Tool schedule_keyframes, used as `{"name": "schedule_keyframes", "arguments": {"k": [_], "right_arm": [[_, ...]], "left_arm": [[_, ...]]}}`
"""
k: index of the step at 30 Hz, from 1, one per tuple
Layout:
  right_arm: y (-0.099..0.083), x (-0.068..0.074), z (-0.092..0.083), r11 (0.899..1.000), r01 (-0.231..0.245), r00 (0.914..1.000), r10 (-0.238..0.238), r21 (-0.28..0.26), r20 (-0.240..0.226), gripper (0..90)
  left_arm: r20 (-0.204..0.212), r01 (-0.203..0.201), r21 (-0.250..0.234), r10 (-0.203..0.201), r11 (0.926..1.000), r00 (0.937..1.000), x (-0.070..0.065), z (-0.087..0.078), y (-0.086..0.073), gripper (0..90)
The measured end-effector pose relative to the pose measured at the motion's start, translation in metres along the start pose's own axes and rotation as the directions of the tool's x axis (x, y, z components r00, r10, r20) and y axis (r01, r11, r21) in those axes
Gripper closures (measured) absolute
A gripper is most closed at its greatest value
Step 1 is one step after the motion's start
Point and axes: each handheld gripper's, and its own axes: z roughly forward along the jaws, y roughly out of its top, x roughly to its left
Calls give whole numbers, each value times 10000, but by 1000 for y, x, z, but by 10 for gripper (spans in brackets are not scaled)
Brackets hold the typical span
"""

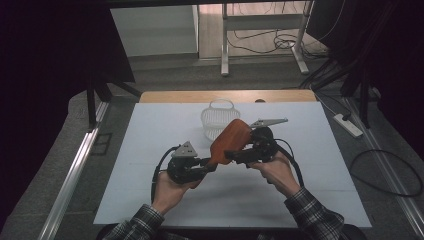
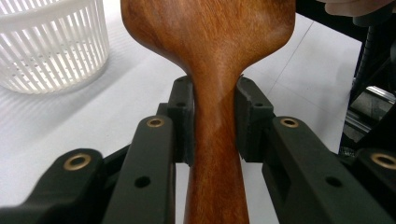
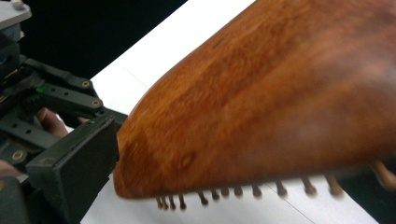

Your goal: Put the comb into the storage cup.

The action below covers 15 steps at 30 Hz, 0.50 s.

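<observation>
Your left hand-held gripper (image 2: 212, 121) clamps the wooden hairbrush (image 1: 229, 139) by its neck, holding it above the counter (image 1: 150, 150) middle, near the white basket (image 1: 218, 119). Your right hand-held gripper (image 1: 239, 156) crowds the head; I cannot tell its grip. Any twist could pry the brush loose.

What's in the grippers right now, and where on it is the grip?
The left gripper clamps the wooden hairbrush at the neck of its handle. The right gripper is at the brush head; whether it grips cannot be told.
</observation>
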Motion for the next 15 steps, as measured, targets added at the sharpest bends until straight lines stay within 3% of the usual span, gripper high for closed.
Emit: {"name": "schedule_keyframes", "arguments": {"k": [11, 15], "right_arm": [[3, 1, 14, 9991, -405, 9989, 407, 98, -228, 2], [3, 1, 15, 9982, -602, 9978, 601, -26, -280, 50]], "left_arm": [[-72, -65, -112, 64, 9999, 10000, -2, 0, -1, 711], [-81, 39, -168, -41, 9999, 10000, -2, 1, -2, 711]]}}
